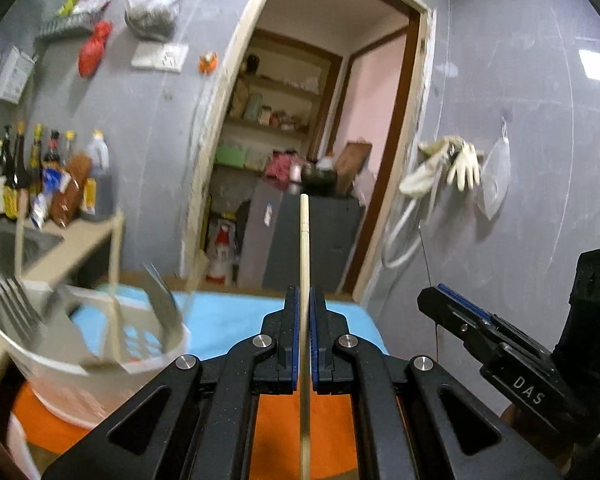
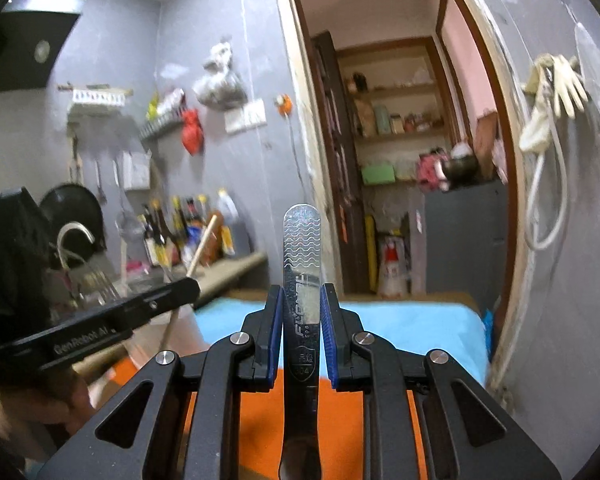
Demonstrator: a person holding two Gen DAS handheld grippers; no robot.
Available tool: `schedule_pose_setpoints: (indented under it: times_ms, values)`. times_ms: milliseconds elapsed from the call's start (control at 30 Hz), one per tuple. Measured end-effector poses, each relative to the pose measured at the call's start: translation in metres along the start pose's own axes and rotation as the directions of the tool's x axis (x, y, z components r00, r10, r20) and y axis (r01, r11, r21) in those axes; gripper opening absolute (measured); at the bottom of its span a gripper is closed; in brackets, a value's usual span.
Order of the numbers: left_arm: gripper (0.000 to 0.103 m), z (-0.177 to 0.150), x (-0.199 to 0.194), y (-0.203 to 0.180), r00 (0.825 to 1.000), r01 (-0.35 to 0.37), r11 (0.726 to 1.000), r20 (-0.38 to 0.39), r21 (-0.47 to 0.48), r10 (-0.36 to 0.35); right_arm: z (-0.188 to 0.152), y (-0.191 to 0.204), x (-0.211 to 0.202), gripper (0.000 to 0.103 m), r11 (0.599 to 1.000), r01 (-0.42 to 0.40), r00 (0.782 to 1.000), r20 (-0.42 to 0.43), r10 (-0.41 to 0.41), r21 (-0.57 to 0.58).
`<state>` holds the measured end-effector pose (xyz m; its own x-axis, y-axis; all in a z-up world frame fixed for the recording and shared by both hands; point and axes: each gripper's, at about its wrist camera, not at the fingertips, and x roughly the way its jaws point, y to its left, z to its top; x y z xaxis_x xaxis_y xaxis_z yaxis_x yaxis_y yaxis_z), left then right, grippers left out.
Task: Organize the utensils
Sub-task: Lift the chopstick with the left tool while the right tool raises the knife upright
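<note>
Between left gripper [image 1: 304,312] pads: chopstick [image 1: 304,264], clenched, long axis straight ahead along fingers. Right gripper [image 2: 300,312] clamped on metal utensil handle [image 2: 302,256], same heading. Bowl [image 1: 100,356] of forks low left, nearer left hand.

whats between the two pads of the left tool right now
A single wooden chopstick stands clamped between the pads of the left tool, its end pointing toward the doorway. The left wrist view shows this.
</note>
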<state>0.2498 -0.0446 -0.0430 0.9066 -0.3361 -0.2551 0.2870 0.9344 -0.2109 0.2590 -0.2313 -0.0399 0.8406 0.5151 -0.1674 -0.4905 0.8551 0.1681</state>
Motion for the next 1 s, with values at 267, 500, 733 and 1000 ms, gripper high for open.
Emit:
schedule_pose_setpoints:
  times_ms: [267, 500, 733, 1000]
  values:
    - [0.003, 0.055, -0.041, 0.042, 0.991, -0.080, 0.997, 0.109, 0.018, 0.078, 0.045, 0.054, 0.023, 0.016, 0.997, -0.079, 0.988, 0.132, 0.078, 0.003]
    - [0.003, 0.078, -0.065, 0.093, 0.973, -0.136, 0.991, 0.186, -0.006, 0.135, 0.061, 0.100, 0.054, 0.016, 0.994, -0.110, 0.972, 0.210, 0.104, 0.018]
    - [0.003, 0.074, -0.090, 0.177, 0.923, -0.054, 0.970, 0.358, -0.237, 0.139, 0.051, 0.110, 0.081, 0.016, 0.983, -0.124, 0.957, 0.277, 0.083, 0.135]
    - [0.002, 0.061, -0.089, 0.229, 0.886, -0.029, 0.941, 0.427, -0.336, 0.179, 0.021, 0.110, 0.105, 0.016, 0.980, -0.119, 0.943, 0.328, 0.062, 0.158]
